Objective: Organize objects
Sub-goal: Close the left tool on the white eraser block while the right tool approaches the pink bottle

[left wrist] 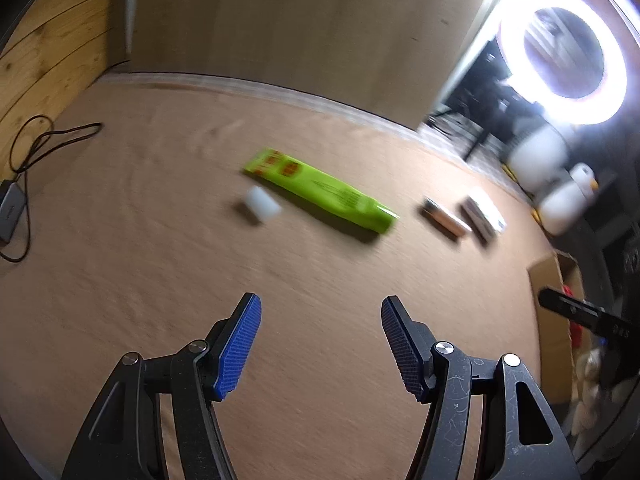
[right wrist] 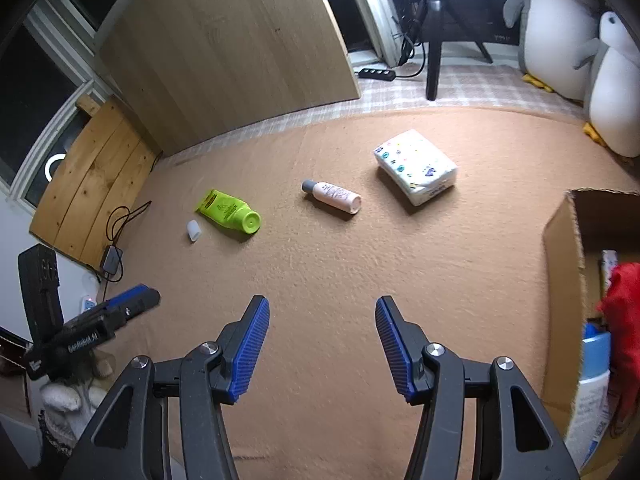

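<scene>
A lime-green plastic tube lies on its side on the tan carpeted floor, with a small translucent white cap just beside it. Further right lie a white bottle with a grey cap and, apart from it, a white soft pack printed with coloured dots. The right wrist view shows all of this sharply; the left wrist view is blurred, shows the tube lengthwise with the cap near it, and adds a bright ring light that the other view lacks. Both tools angle down toward the floor. The left tongs stand spread with nothing between the blue pads, and the right tongs likewise stand spread and empty over bare carpet. At the right edge, an open brown cardboard box holds a red cloth and a white bottle with a blue label. Two plush penguins sit behind.
</scene>
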The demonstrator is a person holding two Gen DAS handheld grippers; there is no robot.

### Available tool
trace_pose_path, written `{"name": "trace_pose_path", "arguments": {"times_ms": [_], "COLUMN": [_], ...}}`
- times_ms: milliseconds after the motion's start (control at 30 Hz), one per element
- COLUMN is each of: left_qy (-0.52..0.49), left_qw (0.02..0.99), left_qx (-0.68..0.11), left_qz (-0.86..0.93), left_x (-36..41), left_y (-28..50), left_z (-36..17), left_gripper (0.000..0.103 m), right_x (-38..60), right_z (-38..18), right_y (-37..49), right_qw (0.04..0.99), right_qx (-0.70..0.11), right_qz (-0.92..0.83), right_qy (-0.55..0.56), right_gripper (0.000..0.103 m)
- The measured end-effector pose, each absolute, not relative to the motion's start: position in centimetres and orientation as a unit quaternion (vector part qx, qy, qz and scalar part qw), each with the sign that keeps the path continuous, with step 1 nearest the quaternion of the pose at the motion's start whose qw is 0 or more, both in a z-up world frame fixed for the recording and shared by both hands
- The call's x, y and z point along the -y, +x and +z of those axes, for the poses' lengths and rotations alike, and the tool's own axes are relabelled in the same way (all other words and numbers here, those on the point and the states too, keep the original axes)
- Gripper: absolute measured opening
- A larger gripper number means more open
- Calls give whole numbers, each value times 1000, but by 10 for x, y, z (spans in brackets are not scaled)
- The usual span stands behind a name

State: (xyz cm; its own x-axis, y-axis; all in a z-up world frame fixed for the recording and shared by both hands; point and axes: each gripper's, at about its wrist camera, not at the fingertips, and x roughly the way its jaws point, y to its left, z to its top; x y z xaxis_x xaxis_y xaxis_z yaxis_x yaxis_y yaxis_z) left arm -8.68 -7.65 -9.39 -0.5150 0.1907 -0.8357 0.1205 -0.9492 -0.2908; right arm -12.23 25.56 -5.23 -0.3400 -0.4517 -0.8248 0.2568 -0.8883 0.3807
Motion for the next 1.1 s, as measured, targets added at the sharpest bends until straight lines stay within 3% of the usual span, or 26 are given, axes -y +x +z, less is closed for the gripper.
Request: {"name": "trace_pose_path", "arguments": {"times_ms": [667, 1100], "left_qy": [-530, -556], "left_qw": [-21, -34], "left_qx": [198, 172], "left_qz": [824, 812], "left_x": [132, 120], "left_y": [-193, -209], "left_z": [-142, -157], "left_gripper": [65, 50], "right_x": [-243, -255], "right_z": [-74, -82], "right_y": [-146, -150], "right_qw": [213, 206], "right_qx": [106, 109], "right_qz": [-789, -787], "right_qy": [566, 571], "right_gripper": [51, 51]}}
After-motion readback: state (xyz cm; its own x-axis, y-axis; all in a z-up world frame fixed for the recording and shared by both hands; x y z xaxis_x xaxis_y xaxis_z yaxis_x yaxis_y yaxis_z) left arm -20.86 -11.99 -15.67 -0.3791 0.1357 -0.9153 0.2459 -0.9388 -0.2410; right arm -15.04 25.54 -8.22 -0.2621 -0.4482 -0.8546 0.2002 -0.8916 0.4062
